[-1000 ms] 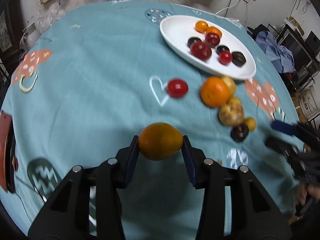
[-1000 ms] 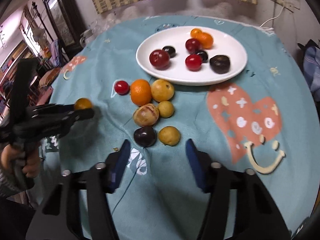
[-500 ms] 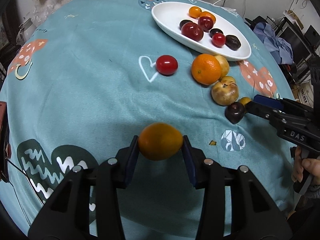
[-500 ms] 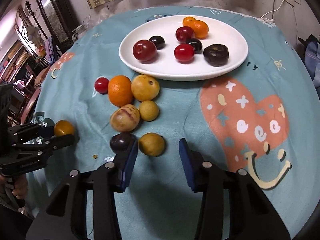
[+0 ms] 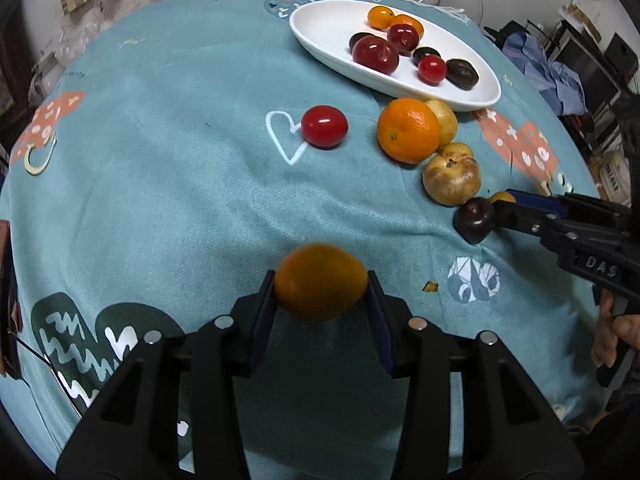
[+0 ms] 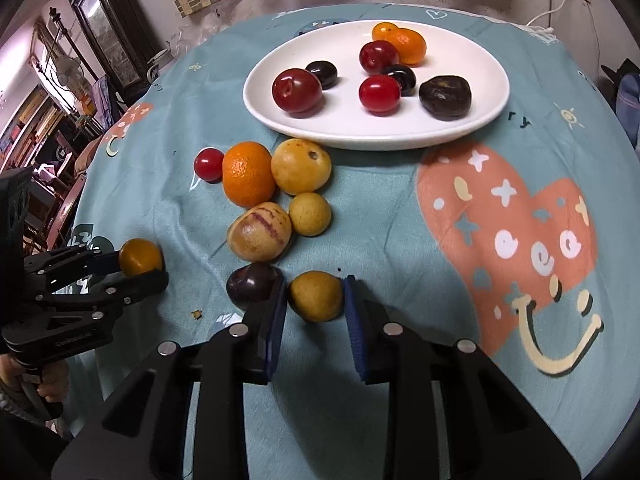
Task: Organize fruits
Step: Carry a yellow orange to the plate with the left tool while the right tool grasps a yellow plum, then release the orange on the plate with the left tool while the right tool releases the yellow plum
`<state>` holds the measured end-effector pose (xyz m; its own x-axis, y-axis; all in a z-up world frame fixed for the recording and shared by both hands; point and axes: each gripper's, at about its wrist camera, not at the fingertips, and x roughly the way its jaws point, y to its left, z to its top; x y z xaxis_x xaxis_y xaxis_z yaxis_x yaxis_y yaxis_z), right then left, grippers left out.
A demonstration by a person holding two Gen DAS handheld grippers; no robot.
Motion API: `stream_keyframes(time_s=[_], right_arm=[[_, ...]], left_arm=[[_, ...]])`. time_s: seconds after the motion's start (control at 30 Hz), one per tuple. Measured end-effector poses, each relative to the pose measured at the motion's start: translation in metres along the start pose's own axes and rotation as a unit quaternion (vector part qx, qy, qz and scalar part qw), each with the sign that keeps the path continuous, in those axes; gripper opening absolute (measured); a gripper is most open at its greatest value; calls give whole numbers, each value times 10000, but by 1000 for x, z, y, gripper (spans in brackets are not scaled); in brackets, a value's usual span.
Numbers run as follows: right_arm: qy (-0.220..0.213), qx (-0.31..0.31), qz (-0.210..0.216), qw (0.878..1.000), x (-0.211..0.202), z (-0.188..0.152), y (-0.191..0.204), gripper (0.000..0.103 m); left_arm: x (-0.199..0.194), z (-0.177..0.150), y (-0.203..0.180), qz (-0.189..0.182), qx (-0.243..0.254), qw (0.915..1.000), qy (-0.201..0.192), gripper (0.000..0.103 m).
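1. The jaws of the left gripper (image 5: 321, 292) are clamped on a small orange fruit (image 5: 320, 281), one blue pad on each side of it, and the fruit is held above the teal tablecloth (image 5: 160, 160).
2. The jaws of the right gripper (image 6: 315, 303) stand around a small yellow fruit (image 6: 316, 295) lying on the cloth; the right pad is at its skin, a thin gap may remain at the left one, so I cannot tell whether they grip it.
3. In the right wrist view a dark plum (image 6: 252, 283) lies at nine o'clock from the yellow fruit, touching the outside of the left finger.
4. At twelve o'clock from the plum sits a striped tan fruit (image 6: 259, 231), with a small round yellow fruit (image 6: 310, 213) just beside it at two o'clock.
5. Farther along at twelve o'clock are a mandarin (image 6: 249, 173) and a larger yellow fruit (image 6: 301, 166), touching; a cherry tomato (image 6: 209, 165) lies at nine o'clock from the mandarin.
6. The white oval plate (image 6: 480, 60) lies beyond them at twelve o'clock and holds red, dark and orange fruits.
7. In the left wrist view the plate (image 5: 320, 24) is at one o'clock and the right gripper (image 5: 502, 206) at three o'clock.
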<state>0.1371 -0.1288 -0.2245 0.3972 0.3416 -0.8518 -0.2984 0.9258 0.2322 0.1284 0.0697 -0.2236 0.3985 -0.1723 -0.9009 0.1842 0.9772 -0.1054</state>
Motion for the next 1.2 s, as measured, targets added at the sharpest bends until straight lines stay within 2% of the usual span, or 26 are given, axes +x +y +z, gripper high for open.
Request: stream_keyframes(time_s=[0.27, 0.4, 0.57, 0.67, 0.83, 1.07, 1.1, 1.17, 1.2], right_arm=[[-56, 177, 12, 9998, -14, -12, -9, 29], [-474, 217, -84, 9986, -41, 8, -20, 29], [-1086, 284, -164, 9935, -67, 60, -37, 29], [-1219, 288, -137, 9920, -62, 87, -43, 29], [-1145, 177, -139, 9932, -34, 105, -42, 29], [-1006, 103, -70, 9948, -10, 112, -40, 30], [-979, 102, -122, 9951, -9, 113, -40, 47], [-1106, 175, -505, 9924, -13, 112, -40, 83], [-1223, 179, -548, 9908, -17, 111, -41, 84]], left_arm=[[-13, 9, 2, -171, -144, 9996, -175, 43], [-31, 40, -8, -218, 38, 9986, -484, 43], [-36, 109, -20, -312, 213, 9953, -889, 43], [-29, 146, -24, -287, 273, 9938, -1036, 43], [4, 194, -26, -201, 253, 9945, -1000, 43], [47, 218, -24, -202, 268, 9963, -787, 44], [52, 218, -23, -217, 240, 9968, -735, 44], [54, 216, -21, -147, 148, 9971, -738, 68], [50, 215, -20, -133, 111, 9965, -823, 67]])
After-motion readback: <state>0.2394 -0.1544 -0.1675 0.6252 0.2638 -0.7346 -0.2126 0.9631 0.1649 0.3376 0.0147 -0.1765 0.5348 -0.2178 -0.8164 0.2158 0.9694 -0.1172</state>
